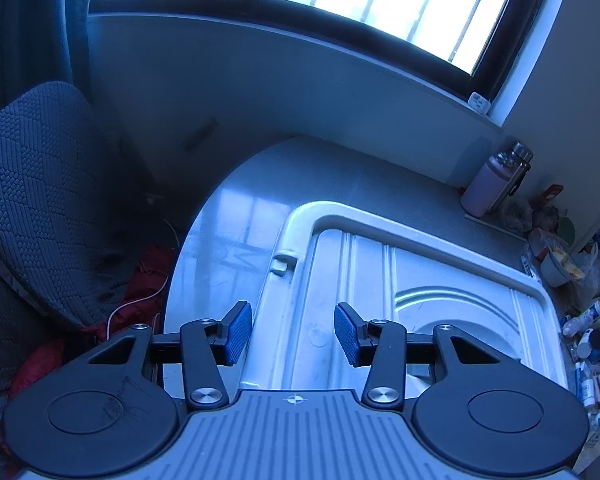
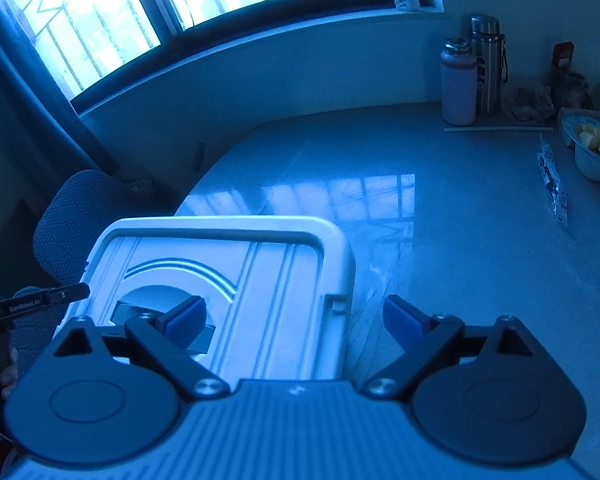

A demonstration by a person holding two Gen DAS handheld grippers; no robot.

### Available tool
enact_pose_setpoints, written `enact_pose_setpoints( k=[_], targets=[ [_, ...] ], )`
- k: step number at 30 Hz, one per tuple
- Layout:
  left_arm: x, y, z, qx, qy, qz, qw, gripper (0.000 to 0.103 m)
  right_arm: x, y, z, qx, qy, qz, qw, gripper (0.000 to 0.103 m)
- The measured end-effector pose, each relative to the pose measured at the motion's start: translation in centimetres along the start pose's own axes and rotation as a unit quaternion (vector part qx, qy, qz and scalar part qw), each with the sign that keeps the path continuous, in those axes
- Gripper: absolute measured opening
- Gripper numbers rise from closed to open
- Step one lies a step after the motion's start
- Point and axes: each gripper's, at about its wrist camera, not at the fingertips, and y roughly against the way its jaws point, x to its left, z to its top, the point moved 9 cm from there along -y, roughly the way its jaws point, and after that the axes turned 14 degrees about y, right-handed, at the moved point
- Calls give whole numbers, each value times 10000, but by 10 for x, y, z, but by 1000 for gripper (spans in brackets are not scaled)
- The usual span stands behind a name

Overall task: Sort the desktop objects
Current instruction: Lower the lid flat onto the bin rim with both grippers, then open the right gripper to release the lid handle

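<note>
Our left tool (image 1: 293, 334) sits low in the centre of the left wrist view. Its blue pads stand apart with a moderate gap and nothing is between them. Behind that gap lies the white ridged plastic storage box (image 1: 380, 280), lid on, filling the lower right of the frame. The box rests on the glossy grey round-edged bench (image 1: 228, 240).

The small bottles and tubes (image 1: 588, 344) are heaped along the right edge of this frame, on the bench just beyond the box (too small for us to tell them apart). A lilac bottle (image 1: 484, 188) stands upright at the upper right, against the wall below the window. A grey textured chair back (image 1: 32, 200) fills the left side.

In the right wrist view our right tool (image 2: 294, 316) is spread wide and holds nothing. Its left pad lies over the dark round recess in the box lid (image 2: 260, 280). Its right pad lies over bare bench (image 2: 420, 240), past the lid's right edge.

At the upper right a steel flask (image 2: 488, 64) stands just beside the lilac bottle. A pale bowl of cut fruit (image 2: 592, 156) sits at the right edge. At the lower left a hand (image 2: 4, 368) grips a dark handle.
</note>
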Motion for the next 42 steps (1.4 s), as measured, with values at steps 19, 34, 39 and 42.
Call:
enact_pose_setpoints(
  k=[19,34,39,42],
  targets=[
    [-2,9,3,866,-875,946,9879,85,19,-3,-21,1024,919,-875,9866,79],
    [11,-20,1,1245,-825,851,9851,88,17,-25,-27,1197,366,-598,9903,29],
    [5,-19,3,1246,-929,951,9833,87,22,-28,-22,1280,581,-772,9871,29],
    [0,-9,4,1170,-1192,1076,9801,87,25,-25,-23,1315,667,-851,9854,31]
  ],
)
